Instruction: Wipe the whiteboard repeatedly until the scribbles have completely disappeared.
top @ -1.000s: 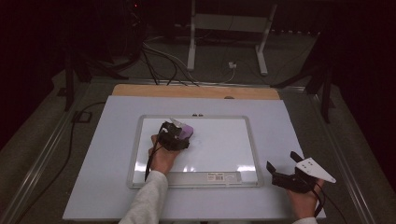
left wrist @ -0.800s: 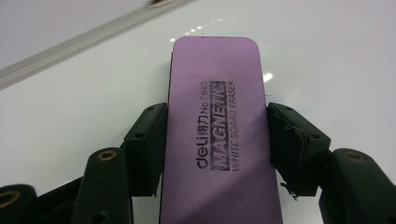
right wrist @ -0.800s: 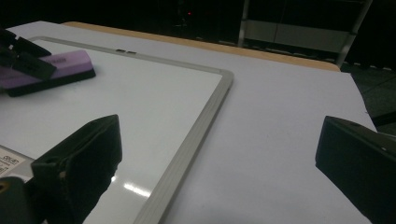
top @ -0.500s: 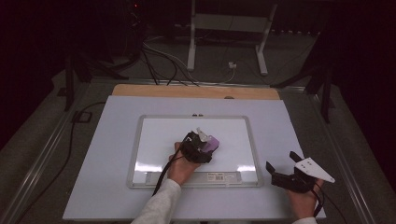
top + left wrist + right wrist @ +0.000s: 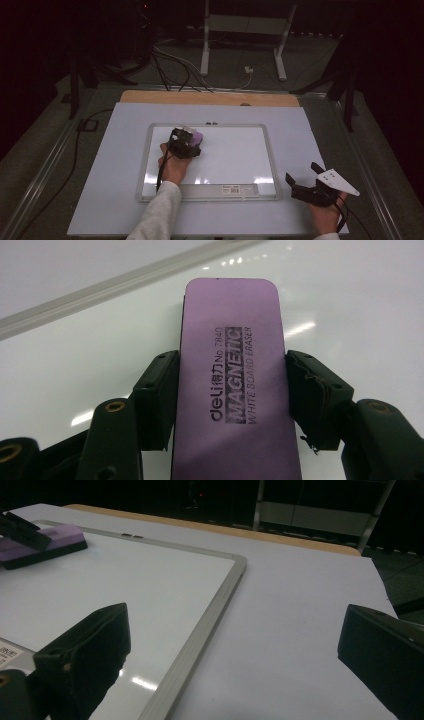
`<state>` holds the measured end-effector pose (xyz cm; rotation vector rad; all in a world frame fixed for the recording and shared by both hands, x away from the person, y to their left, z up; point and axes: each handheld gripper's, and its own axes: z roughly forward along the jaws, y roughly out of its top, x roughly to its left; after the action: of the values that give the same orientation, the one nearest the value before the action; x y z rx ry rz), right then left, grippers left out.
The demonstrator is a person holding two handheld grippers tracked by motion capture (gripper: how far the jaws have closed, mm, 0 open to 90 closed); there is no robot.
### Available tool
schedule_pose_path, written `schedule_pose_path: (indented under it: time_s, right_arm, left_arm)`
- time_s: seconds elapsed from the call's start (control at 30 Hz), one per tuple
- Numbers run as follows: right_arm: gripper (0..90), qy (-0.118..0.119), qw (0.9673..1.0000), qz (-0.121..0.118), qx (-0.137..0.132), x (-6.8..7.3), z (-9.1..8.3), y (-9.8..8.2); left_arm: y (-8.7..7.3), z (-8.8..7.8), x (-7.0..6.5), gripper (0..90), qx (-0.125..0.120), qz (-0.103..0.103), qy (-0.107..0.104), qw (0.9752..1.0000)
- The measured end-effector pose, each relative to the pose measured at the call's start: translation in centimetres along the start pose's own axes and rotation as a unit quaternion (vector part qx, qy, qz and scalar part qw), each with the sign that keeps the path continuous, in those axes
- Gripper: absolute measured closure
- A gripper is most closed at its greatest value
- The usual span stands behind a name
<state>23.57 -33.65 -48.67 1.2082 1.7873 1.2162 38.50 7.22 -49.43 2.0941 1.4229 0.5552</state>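
Observation:
A purple magnetic whiteboard eraser lies flat on the whiteboard, in its upper left part. My left gripper is shut on the eraser's long sides, with one pad pressing on each flank. From above, the left gripper sits over the eraser, and a hand is behind it. My right gripper rests on the table to the right of the board's near corner, open, with nothing between its fingers. In the right gripper view, the right gripper faces the board's frame, and the eraser is far left.
The board lies on a white table cover with a wooden strip along the far edge. A label sits on the board's near frame. Cables and a metal stand are on the dark floor beyond.
The left gripper slid the eraser right and nearer across the board, then back left to about where it was a second ago. The right gripper has not moved.

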Motion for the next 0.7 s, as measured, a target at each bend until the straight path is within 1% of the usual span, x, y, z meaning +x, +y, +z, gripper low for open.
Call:
schedule_pose_path:
  time_s: [0.03,0.07,0.1,0.13,0.2,0.3,0.37,0.43,0.5,0.53,0.6,0.63,0.67,0.7]
  right_arm:
    - [1.0,0.0,1.0,-0.001,0.0,0.0,0.0,0.0]
    - [1.0,0.001,1.0,-0.001,0.001,0.0,0.0,0.0]
    - [1.0,0.001,1.0,-0.001,0.001,0.1,0.1,0.0]
    - [1.0,0.001,1.0,-0.001,0.001,0.1,0.1,0.0]
    - [1.1,0.002,1.0,-0.002,0.0,0.1,0.1,0.0]
    - [1.0,0.002,1.0,-0.002,0.0,0.1,0.0,0.0]
    - [1.0,0.002,1.0,-0.002,0.0,0.1,0.0,0.0]
    - [1.0,0.002,1.0,-0.002,0.0,0.1,0.1,0.0]
    - [1.0,0.002,1.0,-0.002,0.0,0.1,0.1,0.0]
    - [1.0,0.002,1.0,-0.002,0.001,0.1,0.1,0.0]
    - [1.0,0.002,1.0,-0.002,0.001,0.1,0.1,0.0]
    - [1.0,0.002,1.0,-0.003,0.002,0.1,0.1,0.0]
    - [1.0,0.002,1.0,-0.003,0.002,0.1,0.1,0.0]
    - [1.1,0.003,1.0,-0.002,0.002,0.2,0.1,0.0]
  left_arm:
    - [0.0,0.1,0.2,42.2,0.001,-0.009,-0.004,0.9999]
    - [0.1,0.1,0.2,42.2,0.001,-0.009,-0.002,1.0]
    - [0.1,0.1,-0.1,42.2,0.001,-0.004,0.004,1.0]
    - [0.2,0.2,-0.4,42.2,-0.001,-0.002,0.005,1.0]
    - [0.2,0.2,-1.0,42.2,-0.003,0.002,-0.005,1.0]
    - [0.4,0.3,-2.5,42.2,-0.005,0.021,-0.02,0.9996]
    - [0.5,0.3,-3.6,42.2,-0.004,0.036,-0.032,0.9988]
    - [0.6,0.3,-4.8,42.2,-0.005,0.046,-0.046,0.9979]
    - [0.5,0.2,-6.0,42.2,-0.005,0.057,-0.07,0.9959]
    - [0.5,0.2,-6.7,42.2,-0.006,0.068,-0.084,0.9941]
    - [0.3,-0.1,-8.2,42.1,-0.005,0.093,-0.115,0.989]
    - [0.2,-0.1,-8.9,42.1,-0.006,0.105,-0.124,0.9867]
    - [0.3,-0.2,-9.4,42.1,-0.004,0.113,-0.13,0.985]
    - [0.3,-0.3,-9.8,42.1,-0.001,0.119,-0.132,0.9841]
